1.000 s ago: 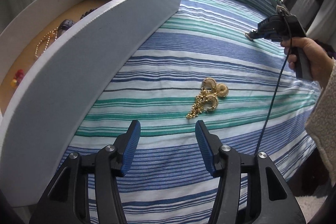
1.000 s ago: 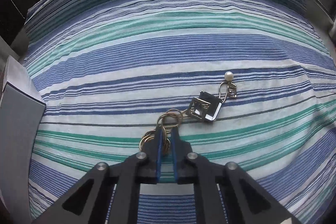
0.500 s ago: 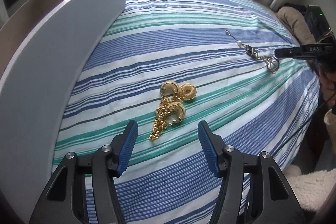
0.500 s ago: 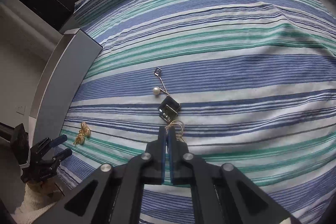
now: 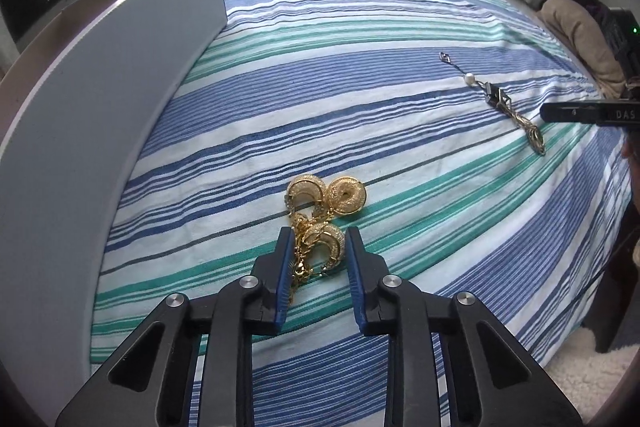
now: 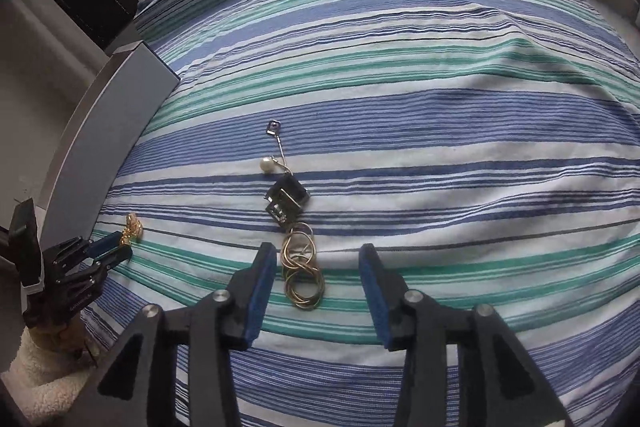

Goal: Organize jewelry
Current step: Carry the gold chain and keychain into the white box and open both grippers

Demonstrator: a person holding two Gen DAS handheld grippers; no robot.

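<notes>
The left tongs [image 5: 316, 239] have just been closing and now grasp the tangled gold-coloured cluster of hoop earrings and chain [image 5: 320, 217] lying on the blue, green and white striped bedspread [image 5: 360, 75], beside the grey cardboard box wall [image 5: 100, 131]. The right tongs [image 6: 318, 259] have just been opening and stand released, their pads clear of the silver-toned linked-ring chain with a dark square pendant and a pearl [image 6: 294, 219], which lies between them on the bed
</notes>
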